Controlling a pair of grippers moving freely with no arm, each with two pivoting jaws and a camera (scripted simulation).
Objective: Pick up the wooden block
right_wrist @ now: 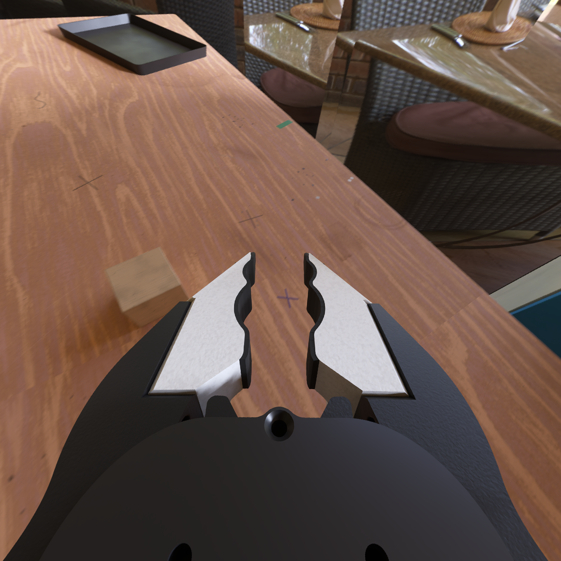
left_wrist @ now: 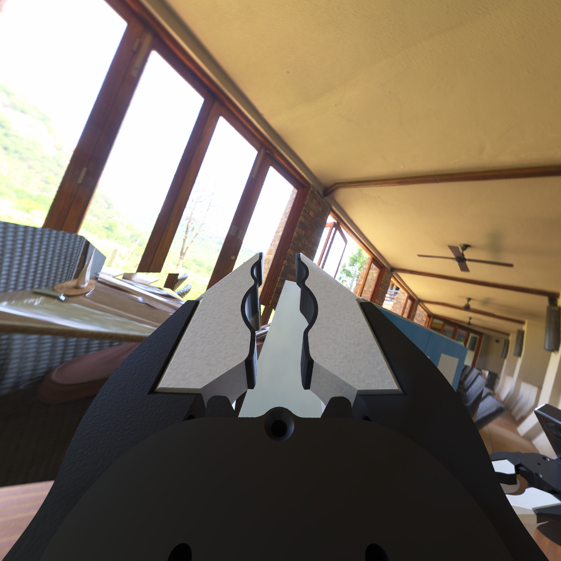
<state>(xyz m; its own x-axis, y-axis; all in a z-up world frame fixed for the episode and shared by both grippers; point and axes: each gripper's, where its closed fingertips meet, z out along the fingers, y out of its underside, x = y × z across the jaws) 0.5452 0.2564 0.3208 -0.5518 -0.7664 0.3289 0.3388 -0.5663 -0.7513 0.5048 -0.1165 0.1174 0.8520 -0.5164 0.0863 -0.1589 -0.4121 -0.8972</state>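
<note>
The wooden table (right_wrist: 158, 158) fills most of the right wrist view, its reddish grain running away from the camera and its far edge cutting diagonally from top centre down to the right. Several small pencilled crosses mark the top, one of them (right_wrist: 287, 298) lying on the bare wood seen between the fingers. The right gripper (right_wrist: 279, 261) hangs above the table with its jaws parted and nothing between them. A shallow black tray (right_wrist: 142, 65) sits at the far left end of the table, well apart from everything else. The wooden block (right_wrist: 144, 283), a pale cube, rests on the table just to the left of the right gripper's left finger, outside the jaws and untouched; part of its near corner is hidden behind that finger. A small green strip (right_wrist: 284, 124) lies near the table's far edge. In the left wrist view the left gripper (left_wrist: 279, 261) points upward toward windows and a ceiling, its jaws also apart and holding nothing, and the right gripper shows at the lower right edge of that view.
</note>
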